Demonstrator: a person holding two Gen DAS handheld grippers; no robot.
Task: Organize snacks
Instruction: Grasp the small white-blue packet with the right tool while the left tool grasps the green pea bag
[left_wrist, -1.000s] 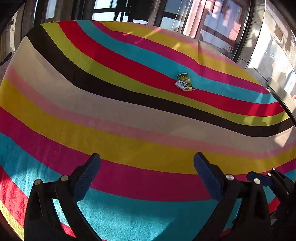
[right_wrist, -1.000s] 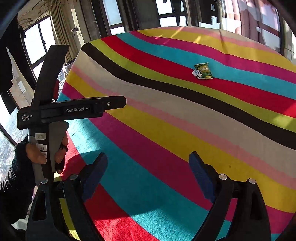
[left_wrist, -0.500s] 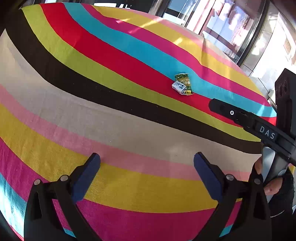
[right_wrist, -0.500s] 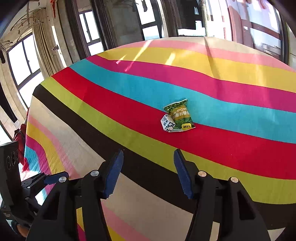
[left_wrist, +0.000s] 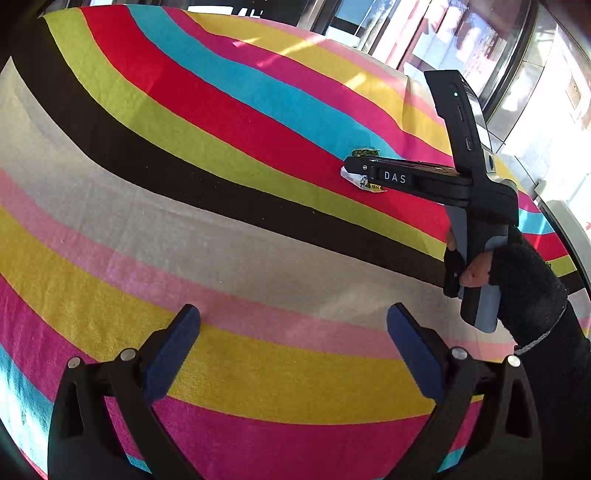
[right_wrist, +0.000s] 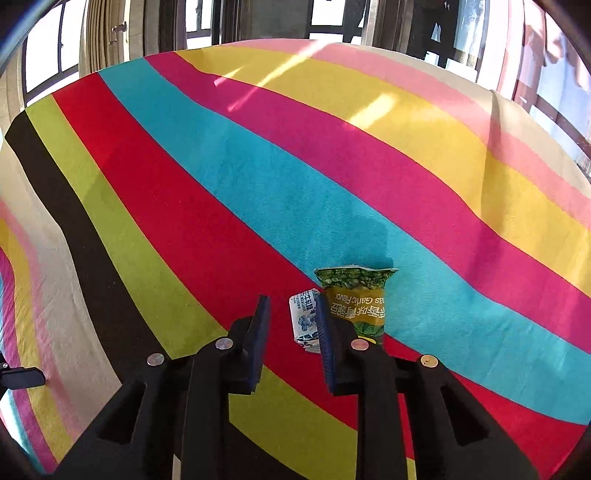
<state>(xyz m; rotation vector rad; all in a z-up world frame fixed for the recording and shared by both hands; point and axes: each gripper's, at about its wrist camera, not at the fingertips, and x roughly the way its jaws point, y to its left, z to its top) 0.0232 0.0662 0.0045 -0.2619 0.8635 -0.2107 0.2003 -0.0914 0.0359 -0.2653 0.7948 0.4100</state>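
Note:
Two snack packets lie side by side on the striped tablecloth (right_wrist: 221, 192): a green and yellow pea packet (right_wrist: 356, 295) and a small white and blue packet (right_wrist: 304, 321). My right gripper (right_wrist: 291, 325) is partly open and empty, low over the cloth; its right finger overlaps the pea packet's left edge, with the white packet showing between the fingers. In the left wrist view the right gripper's body (left_wrist: 410, 177) hides most of both packets (left_wrist: 364, 177). My left gripper (left_wrist: 293, 336) is wide open and empty, well short of the packets.
The cloth (left_wrist: 184, 221) covers the whole table and drops off at the far edge. Windows and window frames (right_wrist: 258, 22) stand beyond it. A gloved hand (left_wrist: 517, 280) holds the right gripper's handle at the right of the left wrist view.
My right gripper has moved forward and down to the packets, and its jaws have narrowed. My left gripper has moved forward a little and stays wide open.

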